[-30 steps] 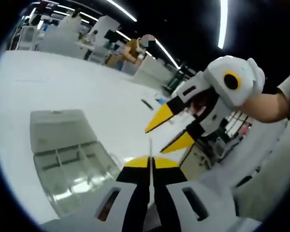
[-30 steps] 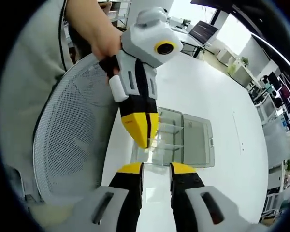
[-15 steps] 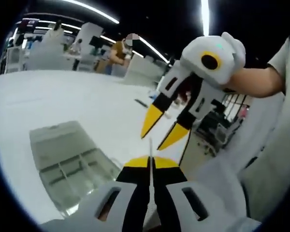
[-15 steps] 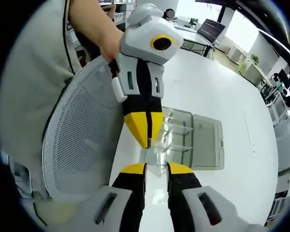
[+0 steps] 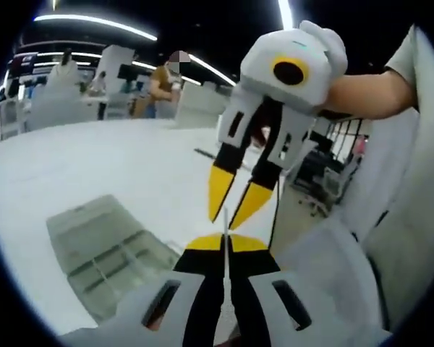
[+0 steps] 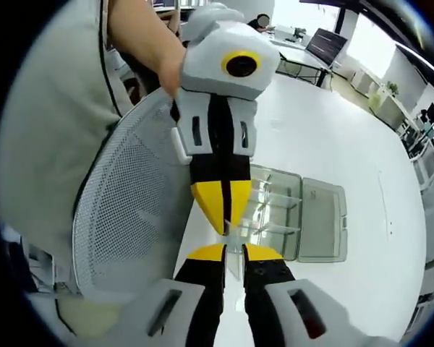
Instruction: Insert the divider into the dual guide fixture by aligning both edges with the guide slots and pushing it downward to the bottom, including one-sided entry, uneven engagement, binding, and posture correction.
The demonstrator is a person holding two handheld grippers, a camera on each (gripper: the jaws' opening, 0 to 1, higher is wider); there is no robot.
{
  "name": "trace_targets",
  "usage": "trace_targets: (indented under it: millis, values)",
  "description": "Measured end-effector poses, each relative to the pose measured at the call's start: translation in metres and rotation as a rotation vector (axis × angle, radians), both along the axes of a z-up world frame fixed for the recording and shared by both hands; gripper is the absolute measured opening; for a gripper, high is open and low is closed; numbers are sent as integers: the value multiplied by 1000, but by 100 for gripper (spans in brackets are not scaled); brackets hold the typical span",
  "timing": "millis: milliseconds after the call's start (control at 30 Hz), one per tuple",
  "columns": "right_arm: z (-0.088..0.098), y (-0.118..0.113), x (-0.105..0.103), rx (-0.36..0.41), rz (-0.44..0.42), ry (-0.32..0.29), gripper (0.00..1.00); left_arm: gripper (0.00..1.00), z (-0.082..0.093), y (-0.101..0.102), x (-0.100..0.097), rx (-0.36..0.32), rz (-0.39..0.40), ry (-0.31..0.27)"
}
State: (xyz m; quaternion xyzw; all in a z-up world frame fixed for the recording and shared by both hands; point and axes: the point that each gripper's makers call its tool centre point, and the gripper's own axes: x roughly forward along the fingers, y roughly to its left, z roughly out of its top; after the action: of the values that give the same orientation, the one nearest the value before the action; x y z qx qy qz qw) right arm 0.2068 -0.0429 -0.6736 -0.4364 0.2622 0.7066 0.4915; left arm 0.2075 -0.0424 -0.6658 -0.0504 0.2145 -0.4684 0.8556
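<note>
My left gripper is shut on a thin clear divider, which stands edge-on straight up from its jaws. My right gripper comes down from the upper right, open, its yellow tips either side of the divider's top edge. In the right gripper view its jaws stand a little apart around the divider, and the left gripper points down at them. The clear guide fixture box lies on the white table below, its lid folded open.
A grey mesh chair back stands at the table's near edge beside a person's torso and arm. The white table stretches beyond the box. Other people and benches are far behind.
The right gripper has moved in over the divider's free edge and its jaws have narrowed around it. The left gripper keeps its hold; both views shifted slightly.
</note>
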Motion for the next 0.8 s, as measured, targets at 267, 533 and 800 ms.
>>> trace_targets:
  millis: [267, 533, 800]
  values:
    - [0, -1, -4, -10, 4, 21, 1, 0, 1, -1, -2, 14, -19, -35]
    - [-2, -3, -9, -30, -2, 67, 0, 0, 1, -4, -8, 53, -64, -88]
    - [-3, -5, -14, -45, -4, 95, 0, 0, 2, -6, -12, 68, -90, -119]
